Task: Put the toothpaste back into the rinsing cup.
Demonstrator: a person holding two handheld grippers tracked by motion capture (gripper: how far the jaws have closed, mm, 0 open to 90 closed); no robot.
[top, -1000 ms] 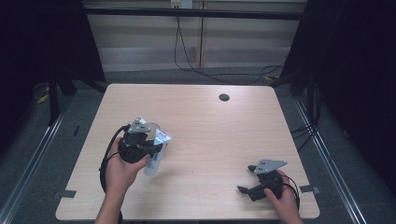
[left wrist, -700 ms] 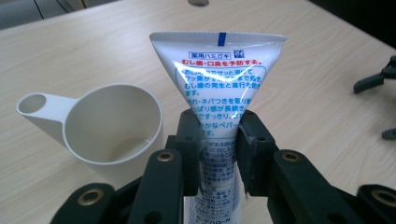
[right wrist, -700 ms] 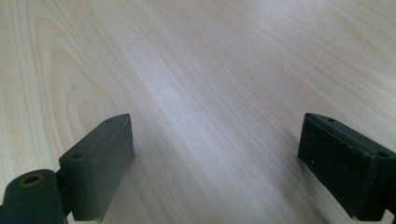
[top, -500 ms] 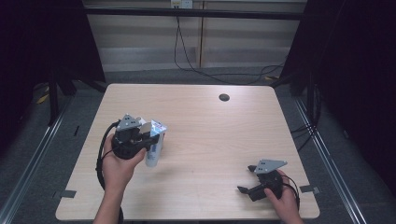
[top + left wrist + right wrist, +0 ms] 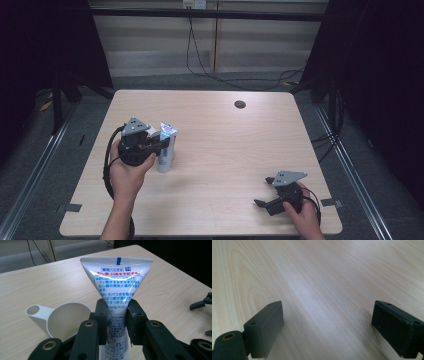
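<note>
L hand-held gripper clenched on toothpaste tube at mid-body; tube upright, crimped end up, at left of worktop, w/ white scoop just beside. R hand-held gripper released, jaws wide, low over bare wood. Risk: soft tube may buckle or slip under squeeze; cap-end stance narrow, could topple on release or knock the scoop.

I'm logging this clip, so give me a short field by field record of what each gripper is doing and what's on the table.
left gripper: jaws shut on the toothpaste tube, held upright, crimped end up
right gripper: jaws open, nothing between them, low over the table
white scoop: on the table beside the tube
</note>
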